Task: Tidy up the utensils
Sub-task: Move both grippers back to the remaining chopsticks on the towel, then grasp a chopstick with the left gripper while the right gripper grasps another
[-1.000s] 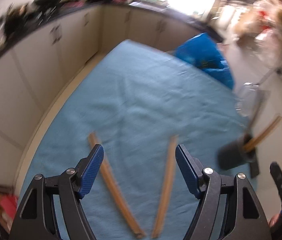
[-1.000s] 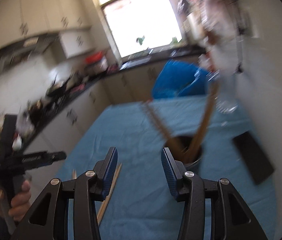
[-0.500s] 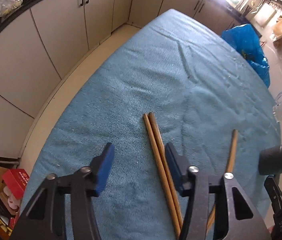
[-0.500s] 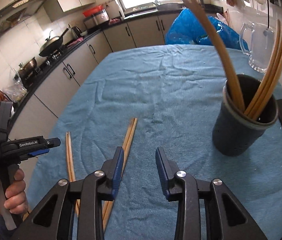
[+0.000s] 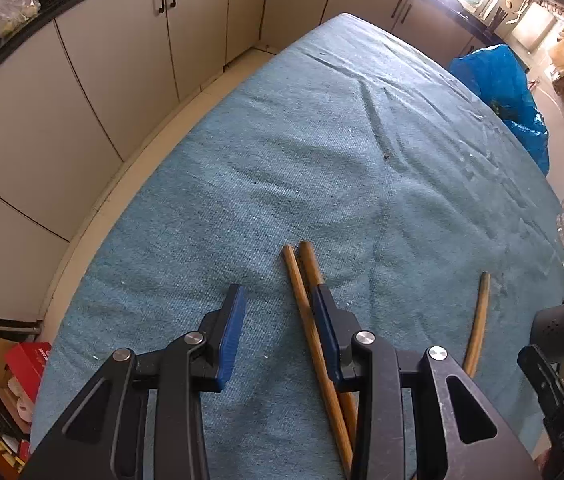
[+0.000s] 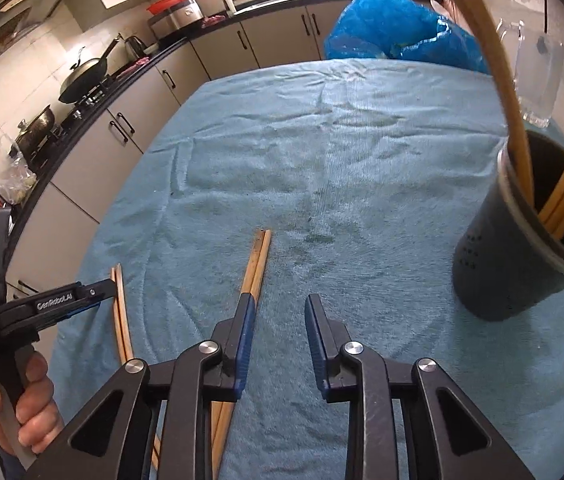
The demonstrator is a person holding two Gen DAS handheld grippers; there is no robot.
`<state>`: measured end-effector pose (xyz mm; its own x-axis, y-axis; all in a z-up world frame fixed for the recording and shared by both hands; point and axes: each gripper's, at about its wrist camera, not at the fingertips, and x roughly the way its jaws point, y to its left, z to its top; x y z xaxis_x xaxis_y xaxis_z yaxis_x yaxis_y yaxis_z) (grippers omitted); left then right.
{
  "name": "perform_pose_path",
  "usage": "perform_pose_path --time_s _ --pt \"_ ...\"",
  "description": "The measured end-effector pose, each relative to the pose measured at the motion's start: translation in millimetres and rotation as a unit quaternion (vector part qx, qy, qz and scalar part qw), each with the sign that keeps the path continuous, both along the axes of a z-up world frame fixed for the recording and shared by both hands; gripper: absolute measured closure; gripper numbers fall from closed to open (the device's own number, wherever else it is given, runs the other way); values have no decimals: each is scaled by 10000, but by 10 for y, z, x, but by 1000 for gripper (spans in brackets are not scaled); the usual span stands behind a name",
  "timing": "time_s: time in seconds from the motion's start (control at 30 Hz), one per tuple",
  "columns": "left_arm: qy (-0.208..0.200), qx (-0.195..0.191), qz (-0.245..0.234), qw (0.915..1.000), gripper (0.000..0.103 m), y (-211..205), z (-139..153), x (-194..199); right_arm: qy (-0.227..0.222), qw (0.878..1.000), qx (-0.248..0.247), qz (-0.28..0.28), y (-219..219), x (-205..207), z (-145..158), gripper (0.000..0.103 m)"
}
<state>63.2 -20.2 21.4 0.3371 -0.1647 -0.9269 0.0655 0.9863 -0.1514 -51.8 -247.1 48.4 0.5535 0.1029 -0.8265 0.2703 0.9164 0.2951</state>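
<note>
Two tools have come down close over the bench in the last second, and both are narrowing their jaws as they go. The left tool (image 5: 276,320) hung higher a second ago, with a chopstick lying either side of its wide gap; now it sits low over the left pair of chopsticks (image 5: 313,320), which lies just inside its right-hand jaw, touching or nearly touching that pad. Its jaws are closing but apart, and the other pad is clear of the wood, so nothing is clamped yet. The right tool (image 6: 278,330) has swung away from the dark holder (image 6: 521,256) and dropped toward the second pair of chopsticks (image 6: 256,264). Those sticks run under its left-hand jaw (outside the gap, as far as the right wrist view shows), so its closing jaws have only cloth between them.

Further out, the blue towel (image 5: 321,152) covers the bench, and the holder stands at the right with several sticks already upright in it. A glass mug (image 6: 537,76) and a blue bag (image 6: 397,36) lie beyond.

My reading: two pickups at once are being set up, the left nearly lined up, the right needing a shift toward its sticks before closing.
</note>
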Motion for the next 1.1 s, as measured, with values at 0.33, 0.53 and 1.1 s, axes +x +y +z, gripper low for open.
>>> perform_pose_path --time_s 0.33,0.53,1.1 --pt "-213 333 -101 9992 89 46 -1 -150 441 9990 -19 -107 -62 333 -136 85" --pt "-195 176 -151 9995 89 110 -8 -154 569 9981 205 -130 -52 506 -193 85" --pt "-166 95 -135 9997 89 156 4 -181 930 9946 -441 97 179 674 -281 88"
